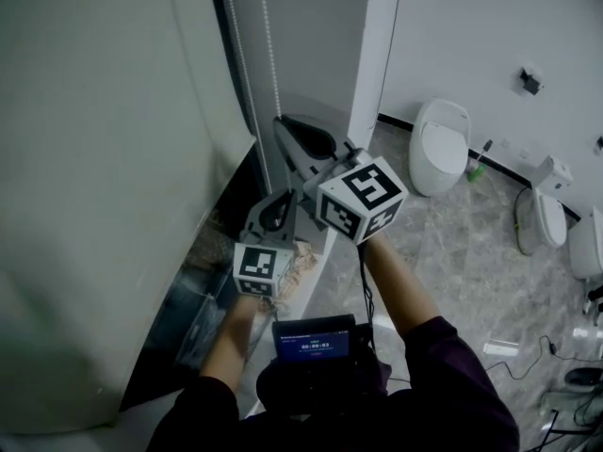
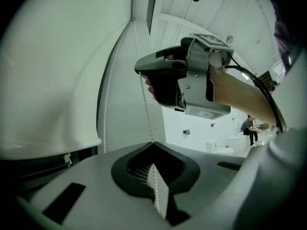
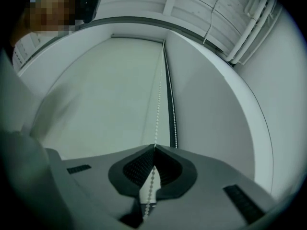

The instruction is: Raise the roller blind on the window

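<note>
Closest to the person's chest, a small dark screen [image 1: 313, 344] glows blue with print too small to read. Black-and-white square markers cover both cubes [image 1: 363, 196]; no other writing is legible. Both forearms [image 1: 400, 285] reach forward from dark sleeves toward the blind's right edge. Low down, the left gripper [image 2: 152, 144] is clamped tight on the bead chain [image 2: 145, 107]. The right gripper [image 3: 154, 146] pinches the same strand higher up, pointing upward. A second strand [image 2: 103, 128] hangs just beside it. The roller blind [image 1: 104, 158], plain and pale, hangs at the left, with a dark gap [image 1: 188, 318] below its bottom edge.
</note>
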### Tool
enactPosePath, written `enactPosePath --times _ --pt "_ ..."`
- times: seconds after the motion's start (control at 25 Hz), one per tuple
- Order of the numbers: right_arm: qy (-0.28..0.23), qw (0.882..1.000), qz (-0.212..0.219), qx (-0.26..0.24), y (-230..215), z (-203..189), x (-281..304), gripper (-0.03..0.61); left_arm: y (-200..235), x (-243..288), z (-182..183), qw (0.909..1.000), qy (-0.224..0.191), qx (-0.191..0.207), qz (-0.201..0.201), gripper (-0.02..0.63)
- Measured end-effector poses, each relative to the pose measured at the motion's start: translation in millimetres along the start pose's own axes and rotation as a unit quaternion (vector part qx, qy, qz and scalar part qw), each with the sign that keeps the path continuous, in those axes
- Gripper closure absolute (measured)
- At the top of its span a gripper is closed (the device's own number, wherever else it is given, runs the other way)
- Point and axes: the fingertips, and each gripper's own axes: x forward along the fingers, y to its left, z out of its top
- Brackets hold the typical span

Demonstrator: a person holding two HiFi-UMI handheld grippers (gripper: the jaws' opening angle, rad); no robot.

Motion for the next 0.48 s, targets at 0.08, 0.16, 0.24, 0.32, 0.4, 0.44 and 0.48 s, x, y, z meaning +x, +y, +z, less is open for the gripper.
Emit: enactPosePath --times 0.08,0.16,0.24,0.32,0.4,0.44,0.48 --pt "-0.002 1.000 0.000 -0.005 1 4 0 0.568 0 -3 5 0.9998 0.003 -0.020 -0.004 0.603" --pt "-0.002 1.000 -0.004 -0.014 -1 20 1 0.568 6 -8 30 0.9986 -0.003 -0.053 -0.007 0.601" --pt "-0.009 1.000 -0.011 -0.015 -8 51 1 0.568 20 -11 78 0.9961 -0.021 -0.085 0.002 0.601" --pt "-0.015 1.000 -0.015 -0.018 -15 64 0 0.568 37 -12 115 0.9943 -0.041 -0.099 0.006 0.601" --pt "-0.002 0.999 -0.019 -0.033 -12 29 -6 0.568 49 -17 115 0.9936 -0.062 -0.094 0.003 0.601" --pt "0.007 0.999 -0.021 -0.041 -8 4 -11 0.568 52 -20 110 0.9933 -0.073 -0.089 0.000 0.601" --pt "0.015 0.999 -0.021 -0.045 -5 -19 -15 0.568 53 -21 109 0.9931 -0.082 -0.084 -0.003 0.601"
